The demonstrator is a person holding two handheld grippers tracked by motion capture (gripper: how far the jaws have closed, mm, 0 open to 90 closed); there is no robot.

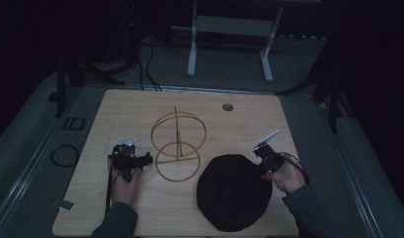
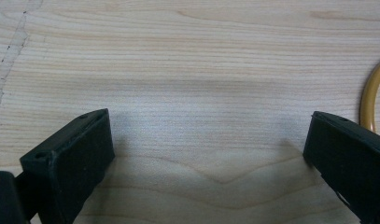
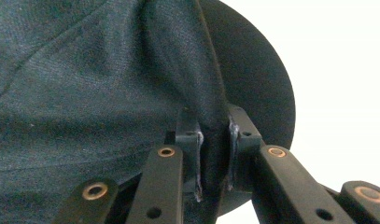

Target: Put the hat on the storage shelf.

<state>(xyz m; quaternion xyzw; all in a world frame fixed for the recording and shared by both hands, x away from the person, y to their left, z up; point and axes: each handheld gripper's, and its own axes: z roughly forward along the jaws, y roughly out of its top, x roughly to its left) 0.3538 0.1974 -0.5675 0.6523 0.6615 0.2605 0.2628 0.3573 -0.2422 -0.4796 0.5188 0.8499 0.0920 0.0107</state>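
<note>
Right of the wire stand (image 1: pixel 177 145), the black hat (image 1: pixel 233 191) lies flat on the table (image 1: pixel 115 109). Right gripper (image 3: pixel 213 154) has its jaws pinched tight on a fold of the hat's edge. Left gripper (image 2: pixel 206 154), just left of the stand, gapes wide and holds nothing. Likely step: grasp made, lift pending. Next move probably calls for raising the hat over the stand's top ring.

Open table at the edges, clutter in the middle.
My way across centre frame is blocked by the wire frame (image 1: pixel 177 146) and, lower right, the black cloth (image 1: pixel 234 192); upper table (image 1: pixel 130 106) lies bare.
</note>
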